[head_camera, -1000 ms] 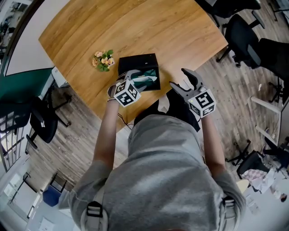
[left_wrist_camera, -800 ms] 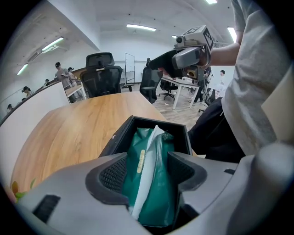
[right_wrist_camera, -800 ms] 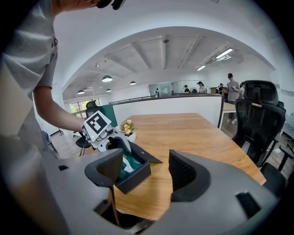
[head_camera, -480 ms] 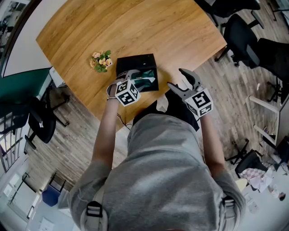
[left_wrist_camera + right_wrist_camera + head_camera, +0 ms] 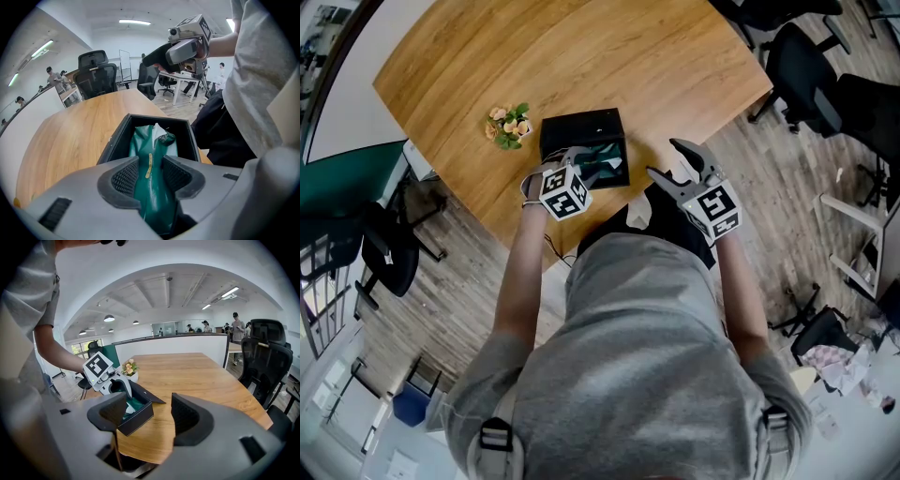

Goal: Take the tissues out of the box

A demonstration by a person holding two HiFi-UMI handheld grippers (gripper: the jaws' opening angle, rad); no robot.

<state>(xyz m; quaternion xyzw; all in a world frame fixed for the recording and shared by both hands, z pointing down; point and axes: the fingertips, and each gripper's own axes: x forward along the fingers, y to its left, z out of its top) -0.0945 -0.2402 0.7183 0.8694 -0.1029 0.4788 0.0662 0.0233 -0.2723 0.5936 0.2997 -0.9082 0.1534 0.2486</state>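
Observation:
A black box (image 5: 581, 127) stands open near the front edge of the wooden table (image 5: 534, 56), with a green tissue pack (image 5: 607, 167) inside. In the left gripper view the green pack (image 5: 152, 159) rises out of the box (image 5: 119, 136) and fills the gap in my left gripper (image 5: 151, 173). Its jaws are closing and both pads touch the pack. My right gripper (image 5: 666, 159) hovers open to the right of the box, over the table's edge, nothing between its jaws. In the right gripper view the box (image 5: 136, 418) sits left of my right gripper (image 5: 147, 420).
A small pot of flowers (image 5: 508, 127) stands just left of the box. Black office chairs (image 5: 806, 75) stand on the floor to the right of the table. The person's torso is close against the table's near edge.
My left gripper's jaws have come together around the green pack in the box. The right gripper has stayed almost where it was.

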